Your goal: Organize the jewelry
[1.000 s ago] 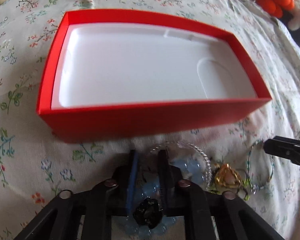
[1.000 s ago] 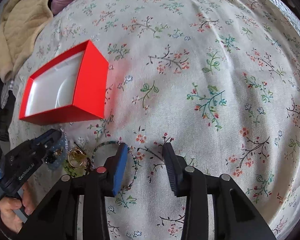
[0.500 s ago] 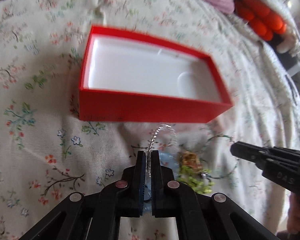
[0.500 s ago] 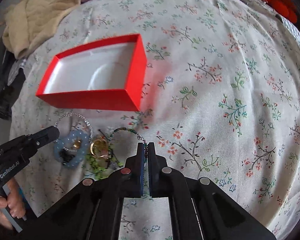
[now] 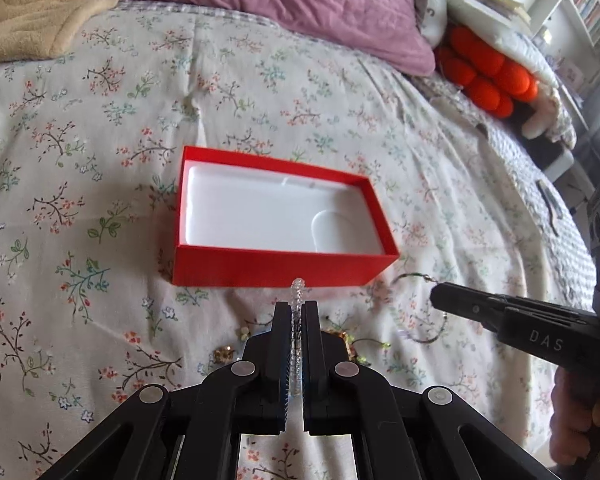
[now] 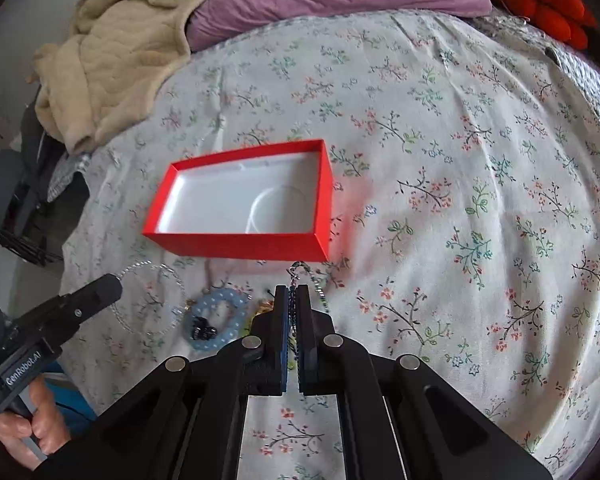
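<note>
Left gripper (image 5: 296, 312) clamps the clear bracelet (image 5: 298, 292); right gripper (image 6: 296, 296) clamps the green bracelet (image 6: 300, 270); next, I judge, carry both over the box (image 5: 272, 266) and release.

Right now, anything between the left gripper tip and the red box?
Only bare floral bedspread and the clear bead bracelet poking past the shut left gripper, short of the red box. Left wrist view.

Floral bedspread (image 6: 440, 160) bearing red box (image 6: 236, 246), blue ring (image 6: 216, 320), purple pillow (image 5: 300, 4).
</note>
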The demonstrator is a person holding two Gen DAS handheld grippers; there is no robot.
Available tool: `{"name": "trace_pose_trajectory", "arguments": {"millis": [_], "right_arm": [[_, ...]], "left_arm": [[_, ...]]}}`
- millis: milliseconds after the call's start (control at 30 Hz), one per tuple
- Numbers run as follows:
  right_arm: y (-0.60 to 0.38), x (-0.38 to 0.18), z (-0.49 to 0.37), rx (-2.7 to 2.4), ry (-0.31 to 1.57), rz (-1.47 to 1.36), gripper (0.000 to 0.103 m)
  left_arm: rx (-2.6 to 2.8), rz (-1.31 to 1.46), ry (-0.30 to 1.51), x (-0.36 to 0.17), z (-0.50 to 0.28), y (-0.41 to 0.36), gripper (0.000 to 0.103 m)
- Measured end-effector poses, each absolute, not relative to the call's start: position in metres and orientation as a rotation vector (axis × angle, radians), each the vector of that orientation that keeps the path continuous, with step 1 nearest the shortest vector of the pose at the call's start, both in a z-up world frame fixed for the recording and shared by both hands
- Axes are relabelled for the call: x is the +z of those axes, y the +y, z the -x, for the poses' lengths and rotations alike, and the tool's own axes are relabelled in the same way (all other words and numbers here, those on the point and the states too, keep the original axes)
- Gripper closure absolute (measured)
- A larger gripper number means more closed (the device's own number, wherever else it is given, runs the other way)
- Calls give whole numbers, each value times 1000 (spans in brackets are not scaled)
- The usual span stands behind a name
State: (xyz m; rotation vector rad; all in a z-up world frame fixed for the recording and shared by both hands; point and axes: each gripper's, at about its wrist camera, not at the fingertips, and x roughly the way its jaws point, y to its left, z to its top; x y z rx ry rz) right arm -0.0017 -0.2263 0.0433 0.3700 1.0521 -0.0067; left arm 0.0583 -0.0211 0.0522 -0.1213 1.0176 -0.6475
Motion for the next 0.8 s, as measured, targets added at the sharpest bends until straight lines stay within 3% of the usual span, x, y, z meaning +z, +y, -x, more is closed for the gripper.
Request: {"name": "trace_pose_trajectory", "arguments": {"millis": [433,800], "right_arm": [[-223,65,-40,51,930,-473,100],[-216,48,-82,124,898,-511,100]], "left_arm": [[-687,256,941,66,-99,-44,103],[-624,318,1016,22,-149,-46,103]]}}
